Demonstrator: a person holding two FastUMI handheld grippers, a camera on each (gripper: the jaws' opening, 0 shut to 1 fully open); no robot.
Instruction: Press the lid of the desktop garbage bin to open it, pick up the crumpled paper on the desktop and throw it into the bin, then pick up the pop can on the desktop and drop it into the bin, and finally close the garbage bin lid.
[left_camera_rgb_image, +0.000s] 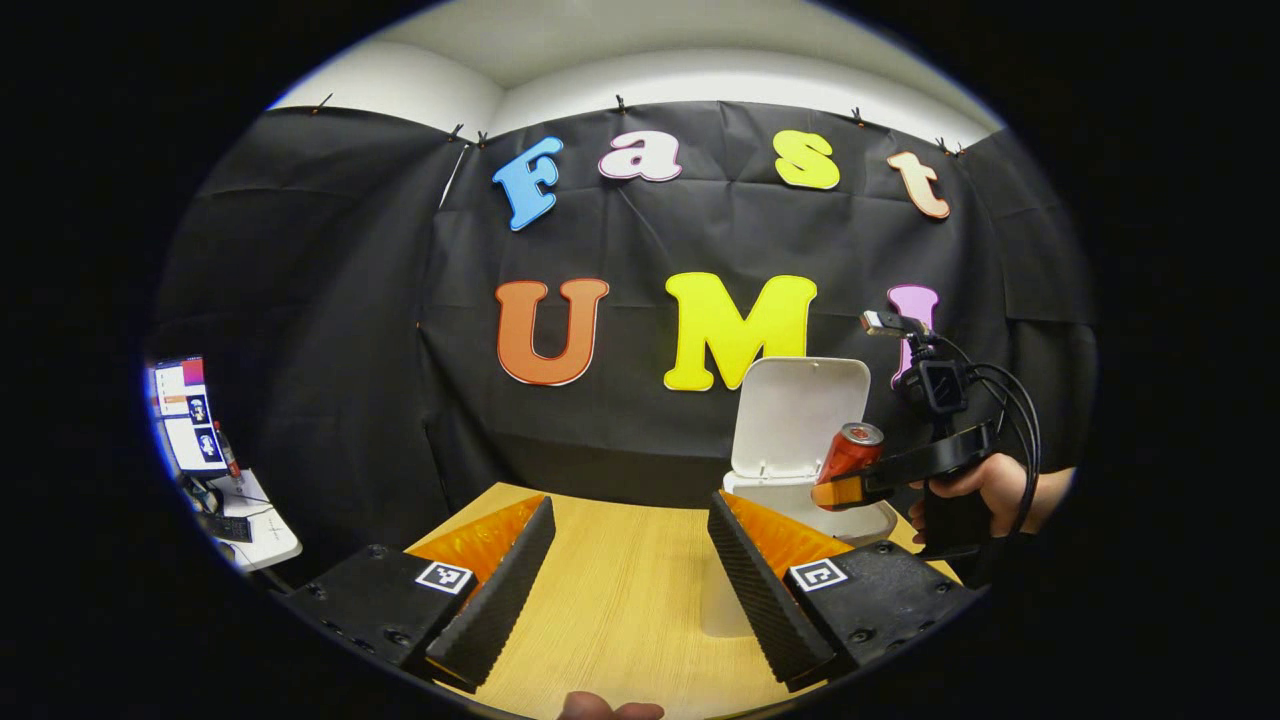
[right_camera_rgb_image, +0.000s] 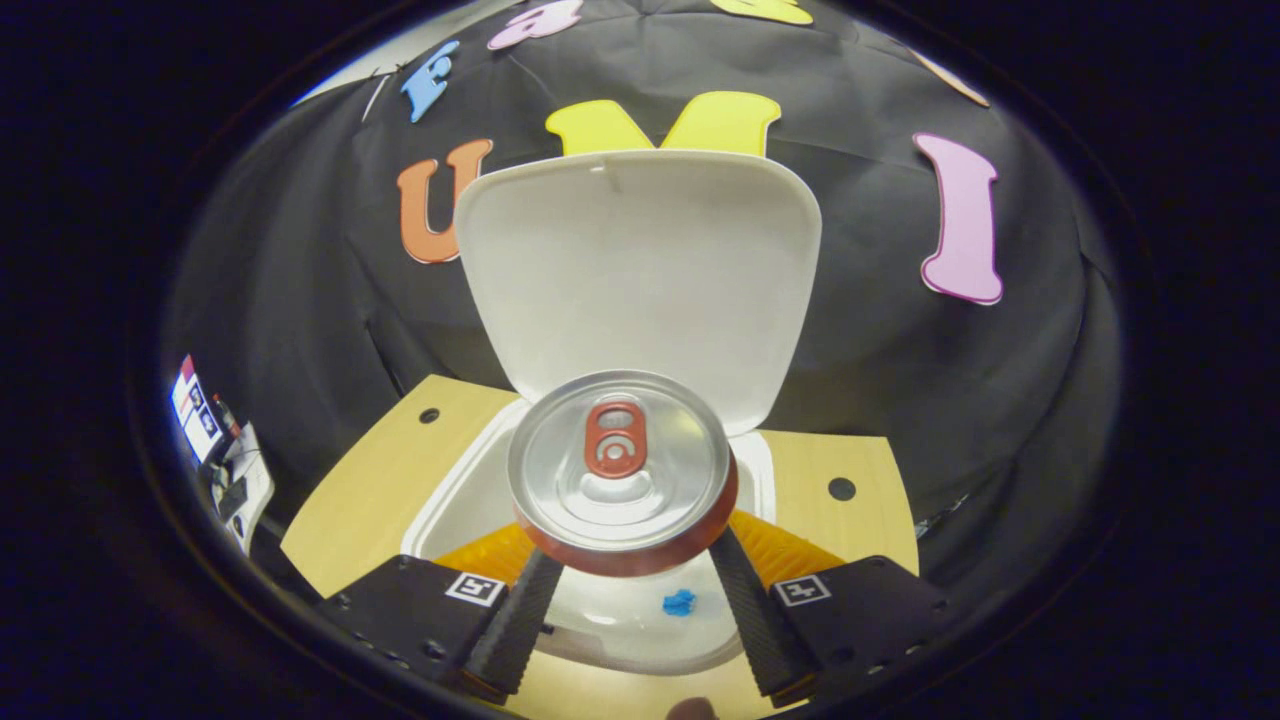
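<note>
Two claws: one carries the can, the other carries nothing.
Right claw (right_camera_rgb_image: 625, 590): pinching the can (right_camera_rgb_image: 622, 470) between both fingers, top end toward its camera, pull tab showing.
Below the right claw: the open bin (right_camera_rgb_image: 445, 505), white, with a small blue scrap (right_camera_rgb_image: 679, 602) inside (paper itself too unclear to name).
Behind the can: the lid (right_camera_rgb_image: 640, 260), standing upright.
Under the bin: the table (right_camera_rgb_image: 370, 480), pale wood.
Left claw (left_camera_rgb_image: 625, 575): fingers spread wide, nothing between them, low above the table (left_camera_rgb_image: 620, 600).
Ahead and right of the left claw: the bin (left_camera_rgb_image: 870, 520), lid (left_camera_rgb_image: 800, 410) up, with the right claw (left_camera_rgb_image: 835, 492) holding the tilted can (left_camera_rgb_image: 850, 452) over it.
Hand (left_camera_rgb_image: 975, 485): grips the right claw's handle.
Far left of the left claw: a screen (left_camera_rgb_image: 185, 415) on a side desk.
</note>
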